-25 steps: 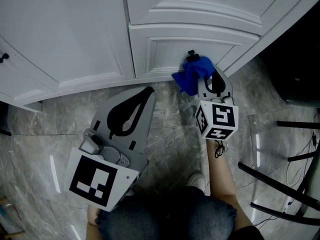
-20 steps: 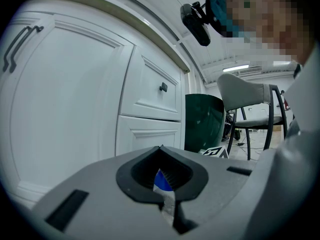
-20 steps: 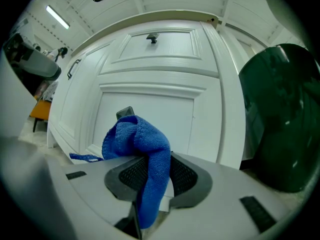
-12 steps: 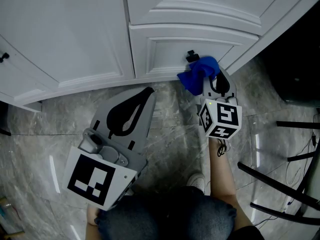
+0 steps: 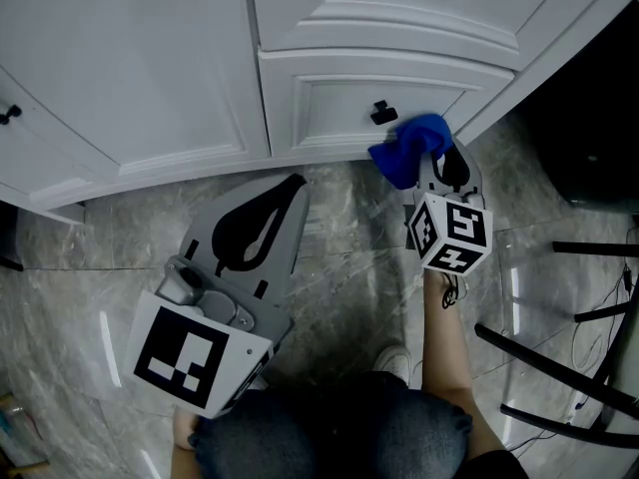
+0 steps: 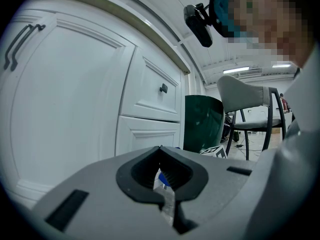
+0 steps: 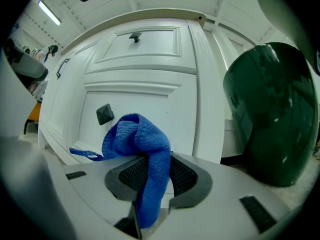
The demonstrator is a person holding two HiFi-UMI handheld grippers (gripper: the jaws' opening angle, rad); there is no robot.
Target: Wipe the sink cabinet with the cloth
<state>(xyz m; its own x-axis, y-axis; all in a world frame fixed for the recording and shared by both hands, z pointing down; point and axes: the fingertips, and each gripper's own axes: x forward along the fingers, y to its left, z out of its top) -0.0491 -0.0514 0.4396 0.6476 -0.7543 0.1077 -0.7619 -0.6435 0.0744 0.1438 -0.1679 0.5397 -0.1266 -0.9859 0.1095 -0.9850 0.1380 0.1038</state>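
right gripper (image 7: pixel 150 176): jaws pinching a blue knitted cloth (image 7: pixel 135 139) | cloth: bunched end ahead of the jaw tips, against the white panelled sink cabinet (image 7: pixel 150 99), just right of a small black square knob (image 7: pixel 104 114) | left gripper (image 6: pixel 161 151): jaws pressed together, nothing between them

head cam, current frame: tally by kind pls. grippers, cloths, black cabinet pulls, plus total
Grippers: 2 (left gripper, right gripper)
Blue cloth: 1
Black cabinet pulls: 2 (drawer knob, handle at left edge)
Total: 5
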